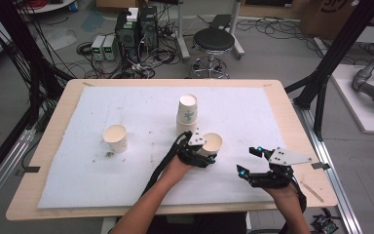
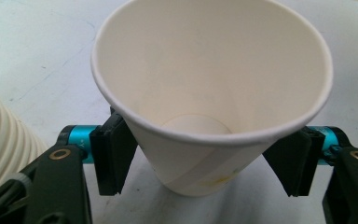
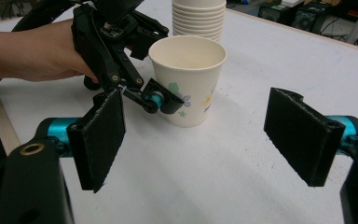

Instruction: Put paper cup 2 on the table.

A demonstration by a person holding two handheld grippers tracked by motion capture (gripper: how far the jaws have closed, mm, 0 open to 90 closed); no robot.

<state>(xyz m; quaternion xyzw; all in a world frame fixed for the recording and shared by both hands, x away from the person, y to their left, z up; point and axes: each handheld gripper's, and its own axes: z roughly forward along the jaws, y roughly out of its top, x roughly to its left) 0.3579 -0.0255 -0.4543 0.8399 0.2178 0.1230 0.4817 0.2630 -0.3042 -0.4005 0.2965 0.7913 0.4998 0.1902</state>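
An empty paper cup (image 2: 205, 88) with a flower print stands on the white mat (image 1: 102, 180), right of the table's middle. My left gripper (image 2: 204, 158) has its two black pads against the cup's sides, low under the rim; in the high view this cup (image 1: 213, 142) sits in the left gripper (image 1: 207, 147). My right gripper (image 1: 249, 160) hovers to the cup's right, open and empty, its wide-apart pads (image 3: 100, 137) facing the cup (image 3: 189, 77). A stack of cups (image 1: 187, 113) stands just behind. Another single cup (image 1: 115, 138) stands at the left.
The wooden table edge (image 1: 302, 146) runs close to the right gripper. A thin stick (image 1: 313, 191) lies at the front right corner. Small crumbs (image 1: 109, 155) lie near the left cup. A stool (image 1: 214, 44) and computer boxes (image 1: 136, 29) stand on the floor behind.
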